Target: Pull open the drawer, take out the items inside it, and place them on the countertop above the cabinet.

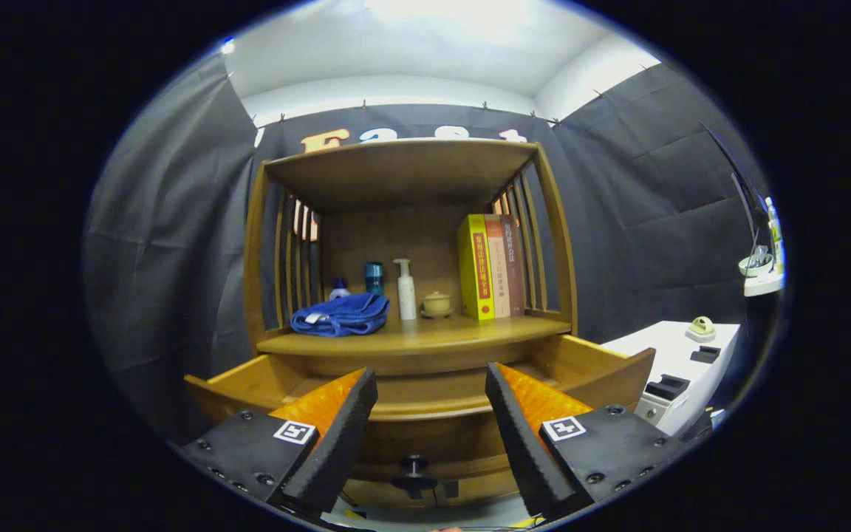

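Note:
A wooden cabinet stands ahead with its drawer (603, 362) pulled out toward me; the inside of the drawer is hidden by its front wall and my fingers. On the countertop (425, 340) above the drawer lies a folded blue towel (340, 314), left of a white pump bottle (405, 290). My gripper (431, 395) hangs open in front of the drawer, nothing between its fingers. The drawer's dark knob (414, 473) shows low between the fingers.
Also on the countertop: a small blue-capped bottle (337, 288), a teal cup (374, 277), a small yellow lidded pot (436, 304) and three upright books (490, 266). A white side table (680, 369) with small items stands to the right. A shelf roof (403, 166) covers the countertop.

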